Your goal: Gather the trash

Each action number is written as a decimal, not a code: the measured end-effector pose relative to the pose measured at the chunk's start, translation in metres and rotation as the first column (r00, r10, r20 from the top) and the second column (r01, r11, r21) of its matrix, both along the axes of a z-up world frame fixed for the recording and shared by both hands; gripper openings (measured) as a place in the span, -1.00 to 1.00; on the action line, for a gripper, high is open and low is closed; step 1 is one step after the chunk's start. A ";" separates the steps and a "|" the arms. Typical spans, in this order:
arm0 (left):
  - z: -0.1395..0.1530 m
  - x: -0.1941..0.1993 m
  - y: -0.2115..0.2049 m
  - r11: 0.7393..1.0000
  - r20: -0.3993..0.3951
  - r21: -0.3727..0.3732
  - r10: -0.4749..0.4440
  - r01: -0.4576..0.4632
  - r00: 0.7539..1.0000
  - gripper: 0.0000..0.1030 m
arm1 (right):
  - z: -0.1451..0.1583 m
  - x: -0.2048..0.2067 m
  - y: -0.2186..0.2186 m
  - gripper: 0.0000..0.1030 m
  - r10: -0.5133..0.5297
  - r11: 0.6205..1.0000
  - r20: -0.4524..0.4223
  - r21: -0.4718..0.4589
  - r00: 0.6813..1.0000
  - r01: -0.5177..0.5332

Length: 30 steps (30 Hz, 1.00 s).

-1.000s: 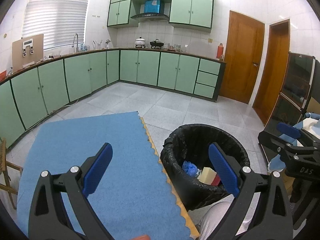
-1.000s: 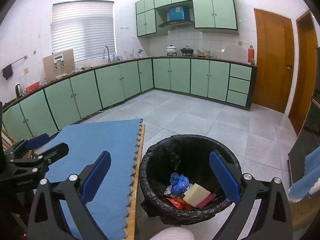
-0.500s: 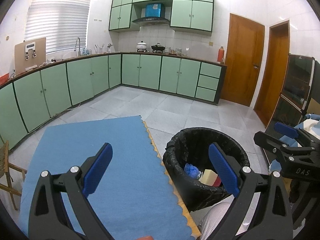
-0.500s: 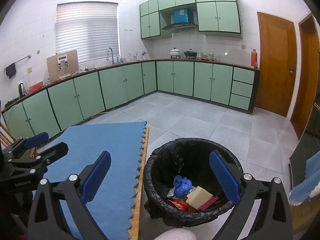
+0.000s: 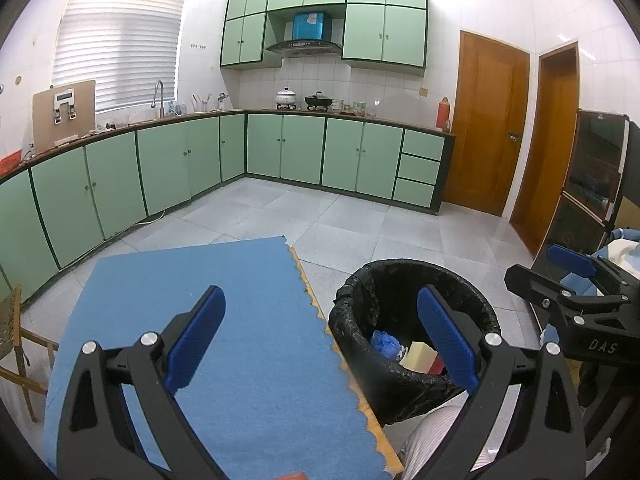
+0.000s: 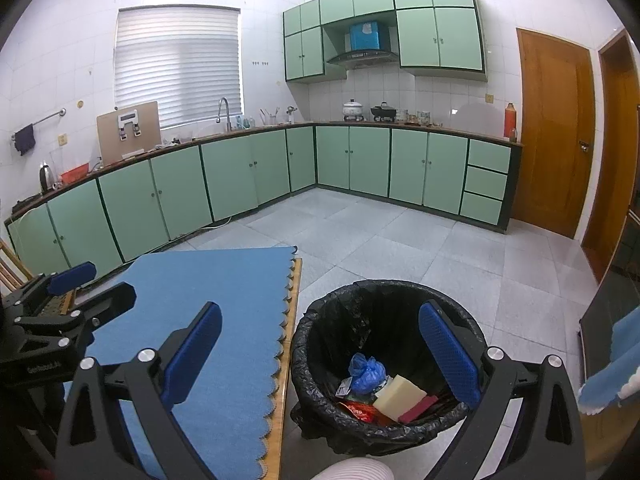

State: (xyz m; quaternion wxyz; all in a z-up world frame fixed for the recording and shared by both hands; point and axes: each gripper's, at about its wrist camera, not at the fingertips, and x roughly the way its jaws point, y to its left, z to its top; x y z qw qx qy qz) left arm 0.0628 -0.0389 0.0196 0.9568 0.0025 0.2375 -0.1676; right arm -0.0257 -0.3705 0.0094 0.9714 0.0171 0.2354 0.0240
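- Left wrist view: left tool [image 5: 320, 336], blue pads spread wide apart, nothing between them; held above the blue mat [image 5: 224, 320] on the surface. Black-lined trash bin [image 5: 412, 344] stands on the floor just beside the surface edge, holding a blue wad, a pale yellow sponge [image 5: 418, 360] and a red item.
- Right wrist view: right tool [image 6: 320, 352], pads likewise apart and empty, above the bin [image 6: 384, 364]. Blue crumpled bag [image 6: 366, 372], sponge [image 6: 400, 396] and red wrappers lie inside.
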 end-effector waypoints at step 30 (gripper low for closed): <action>0.005 -0.005 0.003 1.000 -0.004 0.004 0.008 -0.008 1.000 0.82 | 0.001 -0.001 0.001 0.88 0.001 1.000 0.000 0.000 1.000 -0.001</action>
